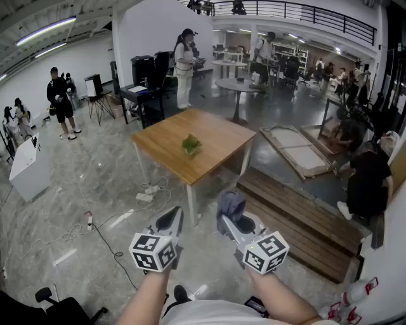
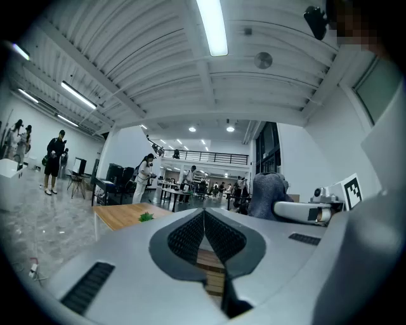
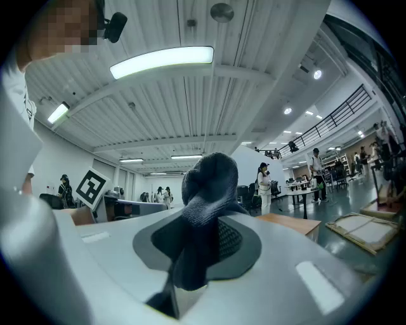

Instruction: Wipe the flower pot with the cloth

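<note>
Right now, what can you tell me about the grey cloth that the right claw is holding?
The dark grey knitted cloth is clamped in the shut right claw. It looks soft and ribbed, bunched into a rounded lump that stands above the claw tips, with one fold hanging down between them. It touches only the claw and is held in the air, well short of the square light wooden table.

Open-plan workshop hall: a wooden table (image 1: 216,136) stands on a polished grey floor (image 1: 82,184). People (image 1: 184,66) work at equipment desks (image 1: 143,95) behind it, cables (image 1: 155,187) trail beside it, and a railed mezzanine (image 1: 298,13) runs above.
</note>
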The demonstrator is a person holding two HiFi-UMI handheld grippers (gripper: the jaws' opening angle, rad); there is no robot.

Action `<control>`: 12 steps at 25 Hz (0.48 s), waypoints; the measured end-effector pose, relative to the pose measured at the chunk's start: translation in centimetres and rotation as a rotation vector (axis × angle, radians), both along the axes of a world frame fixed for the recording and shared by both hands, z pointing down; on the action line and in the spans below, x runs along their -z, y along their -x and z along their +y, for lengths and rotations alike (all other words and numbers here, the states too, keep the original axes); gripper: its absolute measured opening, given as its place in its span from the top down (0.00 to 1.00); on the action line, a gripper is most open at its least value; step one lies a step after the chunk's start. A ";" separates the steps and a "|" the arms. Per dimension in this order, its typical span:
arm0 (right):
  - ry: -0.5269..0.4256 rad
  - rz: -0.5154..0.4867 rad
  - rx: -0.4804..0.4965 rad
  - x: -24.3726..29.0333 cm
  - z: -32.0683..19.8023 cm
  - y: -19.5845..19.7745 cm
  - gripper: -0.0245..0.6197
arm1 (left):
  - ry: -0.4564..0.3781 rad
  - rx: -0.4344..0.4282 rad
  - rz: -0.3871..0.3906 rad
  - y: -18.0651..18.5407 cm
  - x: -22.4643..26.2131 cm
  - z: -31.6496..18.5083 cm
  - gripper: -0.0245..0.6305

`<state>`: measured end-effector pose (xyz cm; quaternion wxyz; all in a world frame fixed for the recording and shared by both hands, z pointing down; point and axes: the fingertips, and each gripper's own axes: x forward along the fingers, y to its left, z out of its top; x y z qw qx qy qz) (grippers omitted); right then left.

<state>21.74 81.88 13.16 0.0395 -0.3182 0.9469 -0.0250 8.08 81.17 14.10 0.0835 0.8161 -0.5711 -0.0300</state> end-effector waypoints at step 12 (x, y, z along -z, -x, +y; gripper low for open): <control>0.035 -0.020 -0.008 -1.1 -1.9 1.3 0.85 | 0.021 -0.004 0.012 1.5 -0.8 -2.1 0.95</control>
